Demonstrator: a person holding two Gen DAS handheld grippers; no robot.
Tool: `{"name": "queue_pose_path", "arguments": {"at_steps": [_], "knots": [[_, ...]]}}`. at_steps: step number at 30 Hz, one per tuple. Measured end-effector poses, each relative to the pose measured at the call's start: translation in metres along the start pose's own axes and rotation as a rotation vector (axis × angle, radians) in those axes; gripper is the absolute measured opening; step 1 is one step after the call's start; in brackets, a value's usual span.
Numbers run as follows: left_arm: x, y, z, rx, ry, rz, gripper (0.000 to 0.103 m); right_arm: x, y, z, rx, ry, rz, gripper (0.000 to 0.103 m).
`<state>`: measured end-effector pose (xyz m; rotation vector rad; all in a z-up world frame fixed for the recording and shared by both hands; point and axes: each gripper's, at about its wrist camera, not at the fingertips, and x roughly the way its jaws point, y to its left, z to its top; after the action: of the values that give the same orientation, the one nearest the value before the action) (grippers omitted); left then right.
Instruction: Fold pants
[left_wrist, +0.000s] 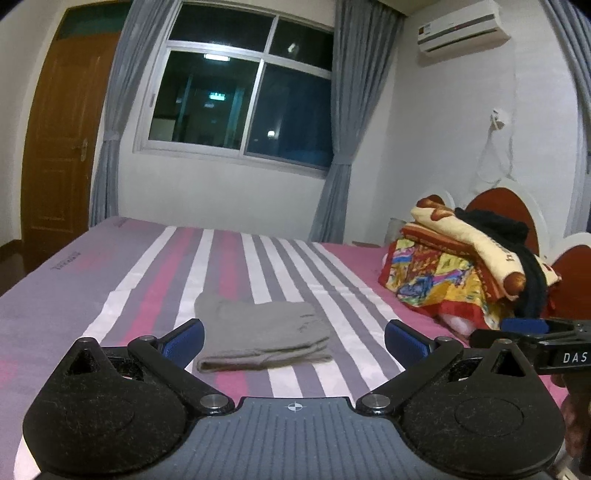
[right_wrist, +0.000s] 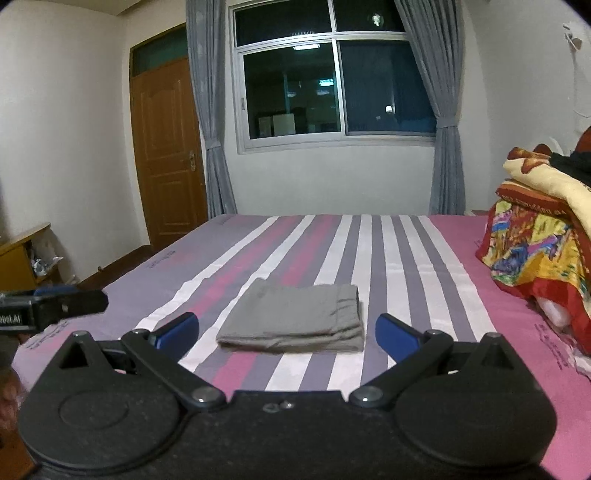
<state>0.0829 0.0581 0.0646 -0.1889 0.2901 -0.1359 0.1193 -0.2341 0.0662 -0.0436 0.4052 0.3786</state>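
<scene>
A bedroom with a dark window (left_wrist: 240, 99), grey curtains (right_wrist: 207, 110) and a wooden door (right_wrist: 168, 155) lies beyond a bed (right_wrist: 424, 266) covered in a pink, grey and white striped sheet. The grey pants (right_wrist: 295, 319) lie folded into a flat rectangle on the sheet, just ahead of both tools and touched by neither. The left tool (left_wrist: 294, 341) hovers above the bed with its blue-padded fingers (left_wrist: 186, 339) spread wide apart, holding nothing. The right tool (right_wrist: 287, 334) is likewise spread wide and empty, the pants framed between its fingers. To the right of both tools, near the headboard (left_wrist: 506, 210), sits a pile of colourful blankets (left_wrist: 443, 273) with a black garment (left_wrist: 495, 221) on top.
</scene>
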Motion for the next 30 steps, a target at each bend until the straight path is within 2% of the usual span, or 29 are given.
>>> {"name": "queue_pose_path", "arguments": {"at_steps": [6,12,17,23,30], "knots": [[-0.069,-0.025,-0.018,0.044,-0.044,-0.005,0.103,-0.057,0.011,-0.023,0.001,-0.031,-0.005,0.103],[-0.128,-0.032,-0.029,-0.006,-0.072,-0.009,0.103,-0.102,0.022,-0.034,0.025,-0.060,-0.015,0.103],[-0.132,-0.036,-0.029,0.020,-0.076,-0.021,0.103,-0.110,0.034,-0.040,-0.028,-0.072,-0.042,0.103],[-0.125,-0.033,-0.031,0.011,-0.050,-0.011,0.103,-0.103,0.032,-0.040,-0.012,-0.067,-0.028,0.103],[-0.128,-0.032,-0.028,0.015,-0.068,0.002,0.103,-0.110,0.031,-0.043,-0.003,-0.077,-0.021,0.103]]}}
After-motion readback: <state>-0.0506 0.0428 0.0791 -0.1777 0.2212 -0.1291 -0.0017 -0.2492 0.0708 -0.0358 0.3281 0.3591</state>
